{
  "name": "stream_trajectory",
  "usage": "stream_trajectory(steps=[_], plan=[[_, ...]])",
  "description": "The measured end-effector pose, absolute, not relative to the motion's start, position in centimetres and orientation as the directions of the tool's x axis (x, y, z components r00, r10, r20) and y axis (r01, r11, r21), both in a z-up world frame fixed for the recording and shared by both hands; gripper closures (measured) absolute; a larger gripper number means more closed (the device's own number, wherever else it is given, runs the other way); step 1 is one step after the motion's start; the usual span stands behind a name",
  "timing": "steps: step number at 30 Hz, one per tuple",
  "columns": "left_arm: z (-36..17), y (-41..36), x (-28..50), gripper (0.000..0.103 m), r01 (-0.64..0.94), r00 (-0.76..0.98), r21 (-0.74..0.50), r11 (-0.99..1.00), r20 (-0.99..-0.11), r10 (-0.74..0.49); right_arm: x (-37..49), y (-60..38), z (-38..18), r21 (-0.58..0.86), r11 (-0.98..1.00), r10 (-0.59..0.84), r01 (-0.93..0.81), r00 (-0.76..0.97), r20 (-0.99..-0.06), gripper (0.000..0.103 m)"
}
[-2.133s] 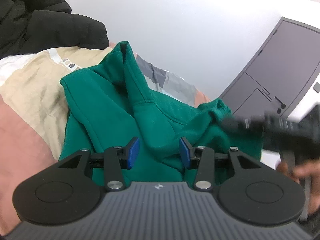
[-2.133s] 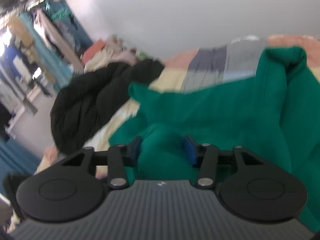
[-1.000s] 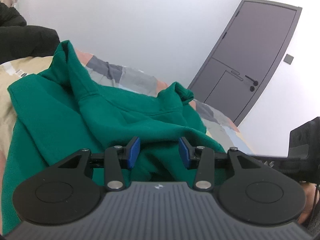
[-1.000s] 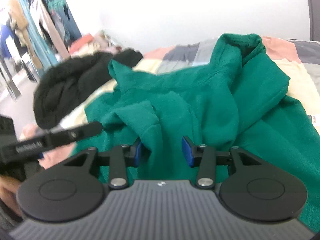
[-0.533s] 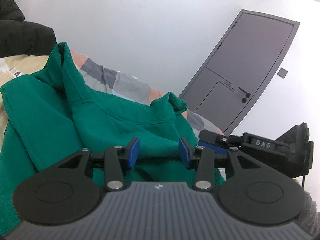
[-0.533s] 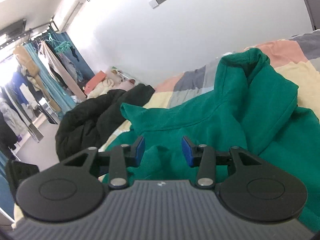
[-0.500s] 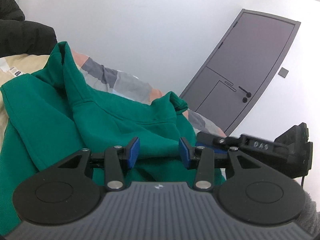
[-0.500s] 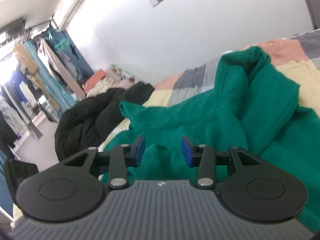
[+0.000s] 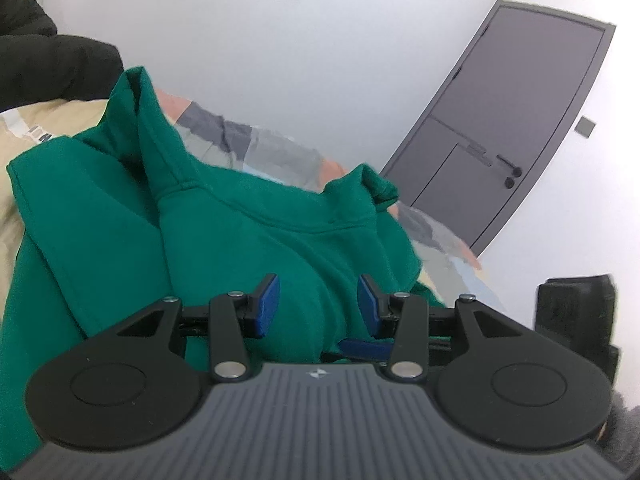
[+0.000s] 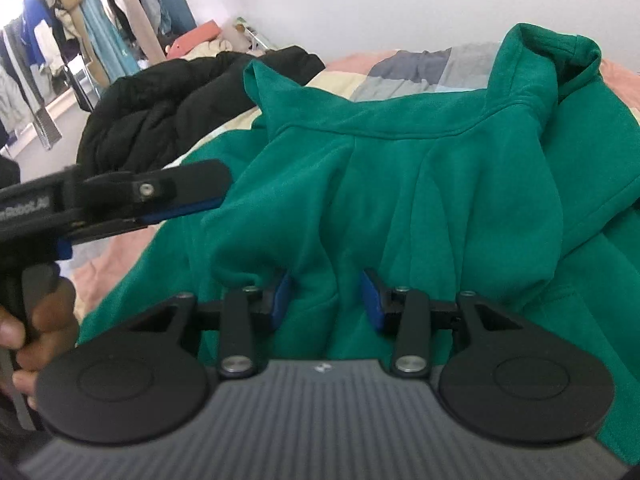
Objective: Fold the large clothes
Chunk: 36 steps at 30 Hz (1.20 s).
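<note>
- My left gripper (image 9: 318, 307) has its blue-padded fingers spread wide, with green cloth bulging up between them but nothing pinched.
- My right gripper (image 10: 325, 300) is likewise parted; a fold of the same fabric rises between the pads, and I cannot tell whether either pad actually touches it.
- The big green fleece hoodie (image 10: 420, 184) lies rumpled on the patchwork bedspread of beige, pink and grey panels (image 9: 256, 148), hood and neck seam toward the wall.
- I judge this to be the early step of finding a hold: the garment is bunched, not spread, and no fold has been laid.
- Next I would close each pair of pads on a single edge or shoulder and draw the cloth flat before folding.
- Sleeves and hem are buried in the heap or cut off by my own gripper bodies.
- A black puffy jacket (image 10: 172, 96) lies beyond, near the hoodie; the grey door (image 9: 516, 120) stands to the far side.
</note>
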State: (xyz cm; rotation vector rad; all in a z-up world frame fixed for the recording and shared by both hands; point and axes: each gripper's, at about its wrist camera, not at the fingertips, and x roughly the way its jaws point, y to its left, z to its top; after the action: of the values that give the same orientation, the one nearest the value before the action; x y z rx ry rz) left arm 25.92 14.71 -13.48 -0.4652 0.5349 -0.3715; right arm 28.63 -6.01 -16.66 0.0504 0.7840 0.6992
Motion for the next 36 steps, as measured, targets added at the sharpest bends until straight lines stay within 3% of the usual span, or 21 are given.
stream_trajectory(steps=[7,14,21,28,36], plan=[[-15.1,13.5,27.2,0.055,0.171,0.763,-0.438,0.883,-0.508,-0.399,28.1,-7.0,-16.0,0.31,0.778,0.602,-0.547,0.507,-0.617,0.062],[-15.7,13.4,27.5,0.055,0.158,0.748,-0.421,0.893,-0.539,-0.387,27.7,-9.6,-14.8,0.324,0.808,0.58,-0.491,0.573,-0.579,0.061],[-15.9,13.0,27.8,0.054,0.156,0.738,-0.378,0.913,-0.569,-0.362,28.4,-7.5,-16.2,0.233,0.819,0.534,-0.525,0.547,-0.645,0.062],[-16.5,12.3,29.1,0.054,0.139,0.723,-0.354,0.925,-0.601,-0.339,29.8,-6.9,-17.7,0.267,0.826,0.53,-0.497,0.521,-0.669,0.062],[-15.5,12.6,27.8,0.049,0.161,0.744,-0.361,0.919,-0.567,-0.353,29.3,-7.2,-17.3,0.284,0.826,0.54,-0.486,0.54,-0.646,0.062]])
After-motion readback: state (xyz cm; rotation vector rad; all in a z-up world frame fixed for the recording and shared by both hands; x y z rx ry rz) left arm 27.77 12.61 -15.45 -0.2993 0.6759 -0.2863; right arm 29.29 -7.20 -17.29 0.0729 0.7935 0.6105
